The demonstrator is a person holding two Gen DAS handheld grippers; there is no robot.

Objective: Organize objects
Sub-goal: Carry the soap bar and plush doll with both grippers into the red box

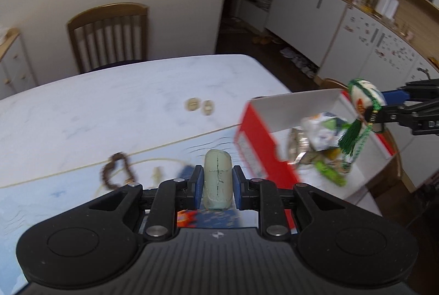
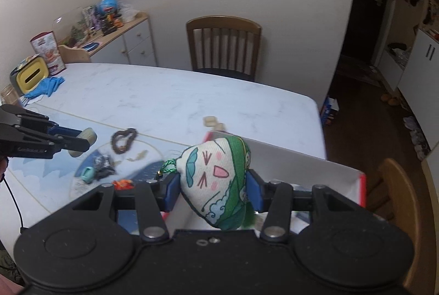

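Observation:
My left gripper (image 1: pixel 218 171) is shut on a pale green, cracked, soap-like block (image 1: pixel 218 185), held upright above the blue mat (image 1: pixel 68 193). To the right stands a red and white box (image 1: pixel 258 141) with crumpled packets inside. Above its far corner my right gripper (image 1: pixel 381 107) holds a cloth sachet (image 1: pixel 363 97) with a green tassel. In the right wrist view, the right gripper (image 2: pixel 214 182) is shut on that cartoon-face sachet (image 2: pixel 219 171) over the box's white wall (image 2: pixel 301 163). At the left edge, the left gripper (image 2: pixel 83 141) carries the block (image 2: pixel 90 136).
A brown bead bracelet (image 2: pixel 123 140), small dark and teal trinkets (image 2: pixel 96 169) and two beige pieces (image 2: pixel 214 123) lie on the white table (image 2: pixel 164 92). A yellow tissue box (image 2: pixel 28 75) and blue cloth (image 2: pixel 46 86) sit far left. A wooden chair (image 2: pixel 223 45) stands behind.

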